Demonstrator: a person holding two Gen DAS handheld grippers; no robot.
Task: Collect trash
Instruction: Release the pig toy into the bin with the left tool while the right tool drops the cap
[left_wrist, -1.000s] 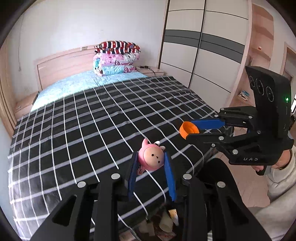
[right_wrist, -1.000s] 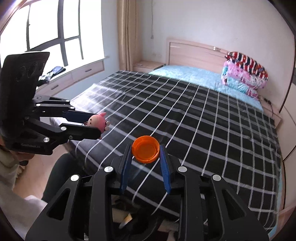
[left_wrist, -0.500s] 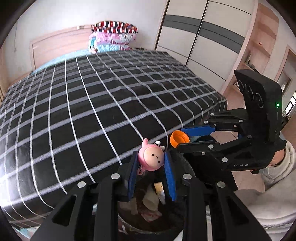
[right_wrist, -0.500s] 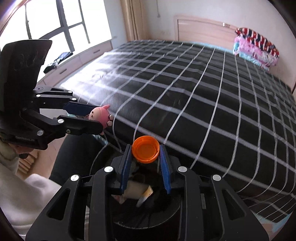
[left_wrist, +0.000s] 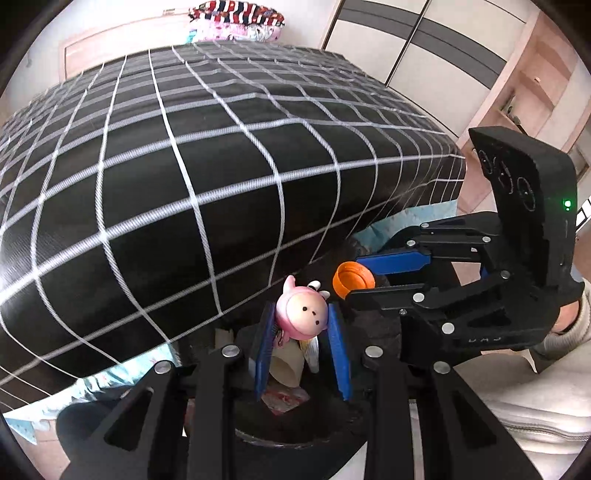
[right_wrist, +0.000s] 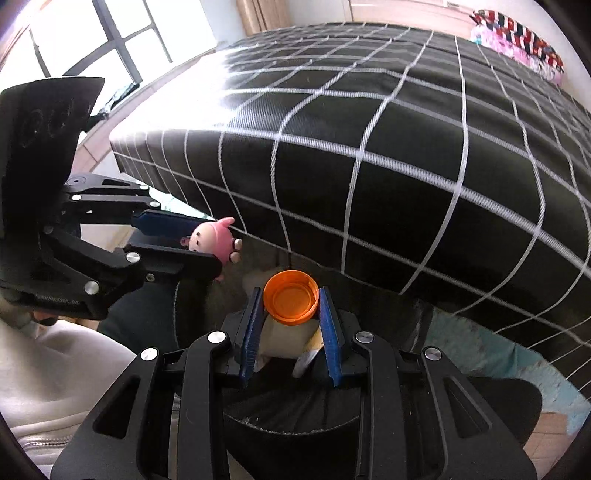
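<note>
The left gripper (left_wrist: 302, 325) pinched a small pink pig-faced plastic figurine (left_wrist: 303, 316) between its blue pads, and the right gripper (right_wrist: 291, 306) clamped a round orange plastic bottle cap (right_wrist: 291, 302), open side facing the camera. Both hung over a black round trash bin (left_wrist: 295, 435) directly beneath their fingertips, which held crumpled paper and wrappers (left_wrist: 286, 363). Just beyond the grippers rose the edge of a bed under a black blanket with a white grid (left_wrist: 184, 184).

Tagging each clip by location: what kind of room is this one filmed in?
A bedroom, most likely in a home: a large bed with a black checked cover fills the view, folded quilts are stacked by the headboard, and a sliding-door wardrobe stands alongside.
</note>
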